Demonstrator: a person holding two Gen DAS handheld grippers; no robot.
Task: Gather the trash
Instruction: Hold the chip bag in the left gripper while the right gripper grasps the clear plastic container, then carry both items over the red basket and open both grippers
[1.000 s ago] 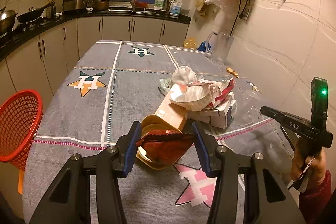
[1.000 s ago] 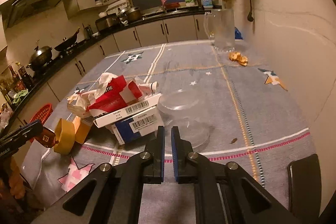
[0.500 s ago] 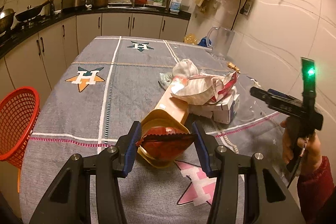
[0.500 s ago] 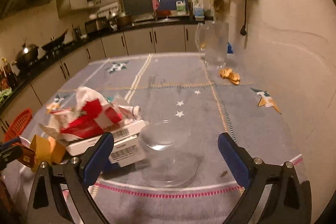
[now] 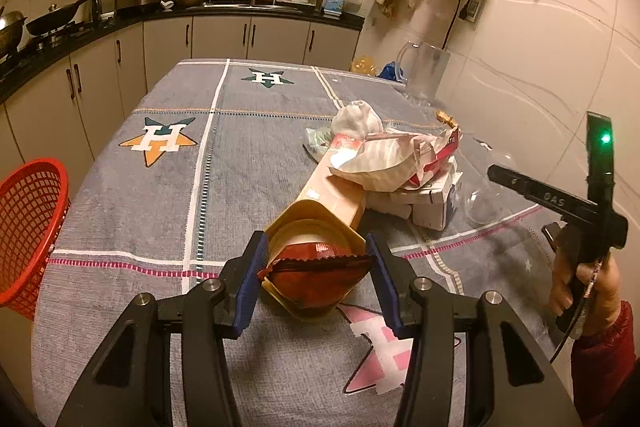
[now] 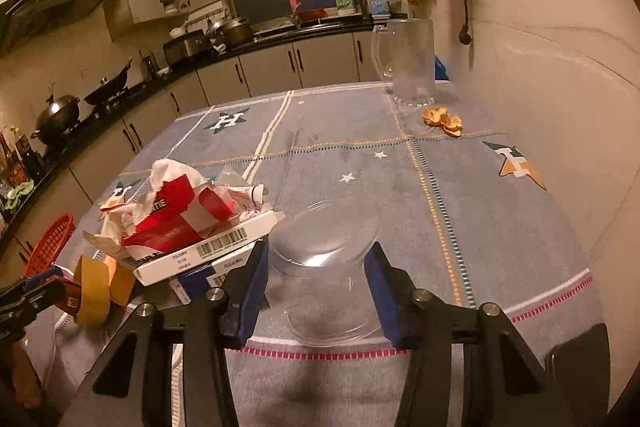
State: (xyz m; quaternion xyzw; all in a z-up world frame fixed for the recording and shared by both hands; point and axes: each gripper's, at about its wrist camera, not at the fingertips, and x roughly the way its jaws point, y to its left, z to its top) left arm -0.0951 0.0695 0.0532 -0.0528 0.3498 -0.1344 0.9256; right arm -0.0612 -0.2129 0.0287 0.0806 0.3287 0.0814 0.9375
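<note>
The clear plastic cup lies tipped on its side on the grey tablecloth, just beside the pile of boxes and crumpled wrappers, with its open mouth toward the near edge of the table. The right gripper stands around it, one blue pad on each side, and its jaws are closing on the cup; I cannot tell if both pads already press the wall. I think the good way here is to close slowly and stop when the thin wall only begins to bend, because such a cup can crack or jump out of the pads. The grip should take the body of the cup, not the rim. The left gripper is pinching a dark red foil wrapper between its pads, just above a yellow paper cup that lies on the cloth. The red basket stands at the left edge of the table, probably the place for the trash.
</note>
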